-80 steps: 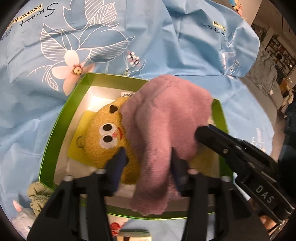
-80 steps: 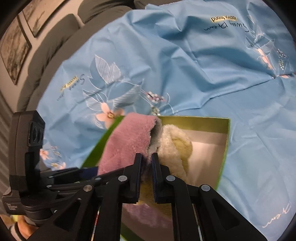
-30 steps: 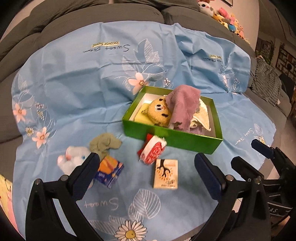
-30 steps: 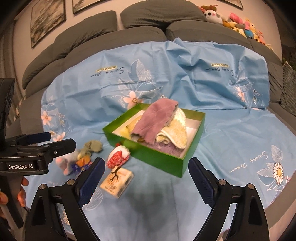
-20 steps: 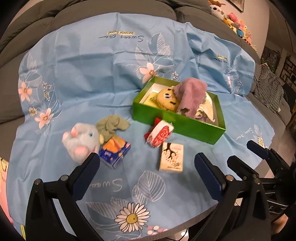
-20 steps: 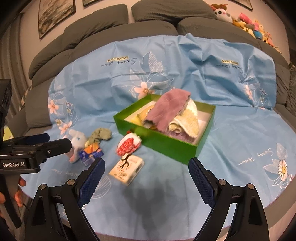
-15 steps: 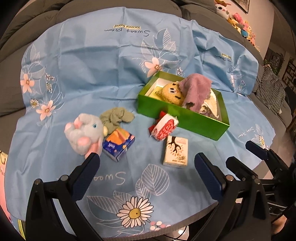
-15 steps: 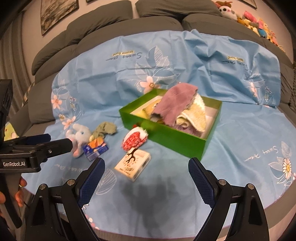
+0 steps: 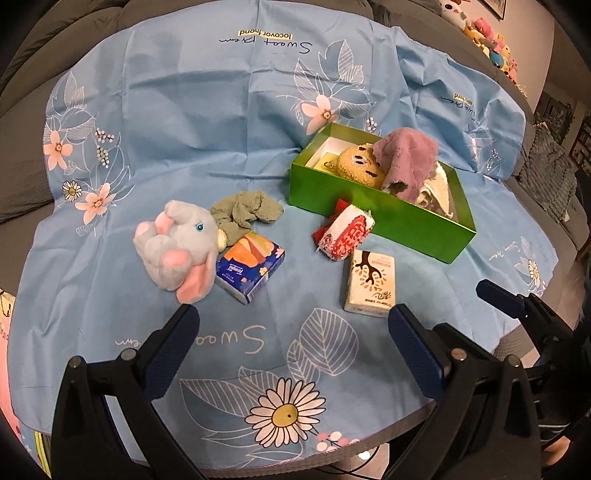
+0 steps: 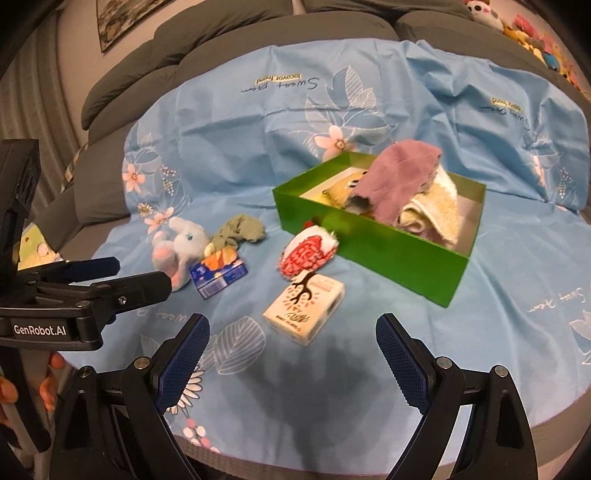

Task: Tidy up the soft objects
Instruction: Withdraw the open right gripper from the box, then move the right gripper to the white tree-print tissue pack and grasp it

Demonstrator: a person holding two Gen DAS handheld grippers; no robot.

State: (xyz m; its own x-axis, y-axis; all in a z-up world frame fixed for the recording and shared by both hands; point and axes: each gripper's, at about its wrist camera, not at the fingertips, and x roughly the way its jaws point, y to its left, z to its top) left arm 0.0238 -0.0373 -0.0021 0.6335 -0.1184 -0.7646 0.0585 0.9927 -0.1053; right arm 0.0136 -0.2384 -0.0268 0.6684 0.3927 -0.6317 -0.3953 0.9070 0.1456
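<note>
A green box [image 9: 373, 218] [image 10: 388, 251] on the blue floral cloth holds a yellow plush [image 9: 360, 168], a pink towel [image 9: 406, 158] [image 10: 399, 177] draped over it, and a cream towel [image 10: 432, 210]. In front of the box lie a grey elephant plush [image 9: 177, 243] [image 10: 181, 243], a green cloth [image 9: 245, 212] [image 10: 240, 229] and a red-and-white cloth [image 9: 345, 232] [image 10: 308, 254]. My left gripper [image 9: 291, 339] is open over the cloth's near edge, holding nothing. Open as well, my right gripper [image 10: 291, 343] hangs just short of the white tissue pack [image 10: 304, 312].
A blue-orange tissue pack [image 9: 251, 271] [image 10: 219, 275] lies beside the elephant, the white tissue pack [image 9: 371, 282] right of it. The cloth covers a table in front of a grey sofa [image 10: 221, 33]. Plush toys line the sofa top at the far right [image 9: 484, 40].
Both grippers let go of the pink towel in the box, opened wide and drew back. Over the last second both views sank and shifted so that the loose items come into full view.
</note>
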